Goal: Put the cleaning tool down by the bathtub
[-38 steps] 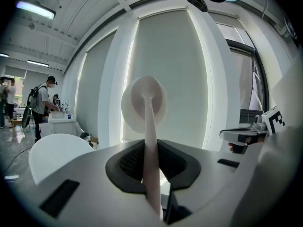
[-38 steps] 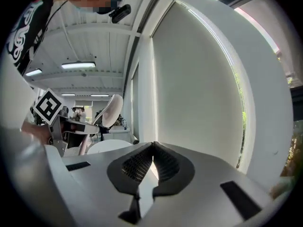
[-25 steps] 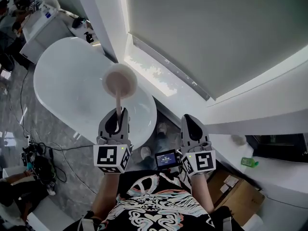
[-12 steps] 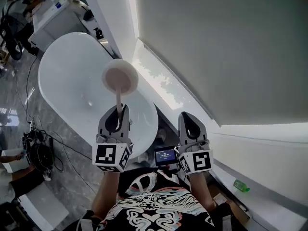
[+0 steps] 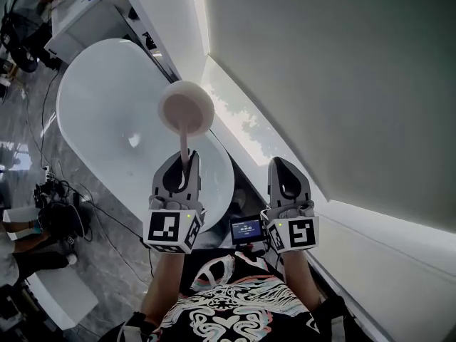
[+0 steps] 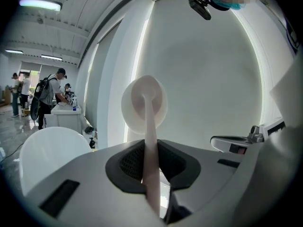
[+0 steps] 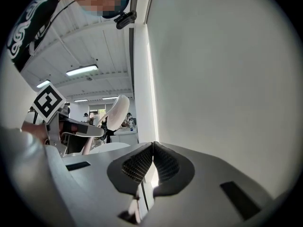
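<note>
Pink cleaning tool (image 5: 187, 110), seemingly over bathtub (image 5: 107, 120) rim

No print is legible, even on the small screen (image 5: 247, 229).

Swirl-print black shirt (image 5: 229, 311); grey left claw (image 5: 182, 164) bears marker cube (image 5: 172, 230).

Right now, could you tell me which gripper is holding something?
The left gripper: its jaws clamp the handle of the cleaning tool. The right gripper has its jaws closed together, empty.
</note>
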{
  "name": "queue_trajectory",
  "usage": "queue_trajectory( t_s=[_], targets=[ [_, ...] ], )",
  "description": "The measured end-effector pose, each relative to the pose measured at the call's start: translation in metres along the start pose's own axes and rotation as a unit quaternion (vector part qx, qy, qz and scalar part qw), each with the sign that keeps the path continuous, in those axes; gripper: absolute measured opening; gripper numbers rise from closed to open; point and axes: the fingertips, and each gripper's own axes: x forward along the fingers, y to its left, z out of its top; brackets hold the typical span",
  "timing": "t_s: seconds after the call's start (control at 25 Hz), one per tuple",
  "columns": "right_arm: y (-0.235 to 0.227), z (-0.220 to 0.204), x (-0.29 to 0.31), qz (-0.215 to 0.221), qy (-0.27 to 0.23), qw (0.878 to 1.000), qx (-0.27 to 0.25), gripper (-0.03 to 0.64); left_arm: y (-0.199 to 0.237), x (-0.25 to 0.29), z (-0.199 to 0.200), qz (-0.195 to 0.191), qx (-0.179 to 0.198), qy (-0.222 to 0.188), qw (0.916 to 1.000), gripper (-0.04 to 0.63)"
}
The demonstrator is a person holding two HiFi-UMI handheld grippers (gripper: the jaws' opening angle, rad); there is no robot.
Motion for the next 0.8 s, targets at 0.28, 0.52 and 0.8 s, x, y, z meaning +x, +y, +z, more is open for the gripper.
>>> queue_trajectory(
  t_s=[0.28,0.52,0.8],
  targets=[
    [-0.003,-0.026,0.016,-0.024,0.025,0.998,-0.057,0.026,0.012,0.028,-0.027,-0.014,-0.028,0.022,0.9993,0.063],
    [-0.02,-0.073,0.043,-0.039,0.034,0.997,-0.062,0.026,0.027,0.069,-0.067,-0.019,-0.03,0.031,0.9989,0.063],
    [-0.028,-0.13,0.053,-0.018,0.053,0.997,-0.055,0.026,0.018,0.095,-0.136,-0.014,-0.043,0.066,0.9968,0.063]
  ],
)
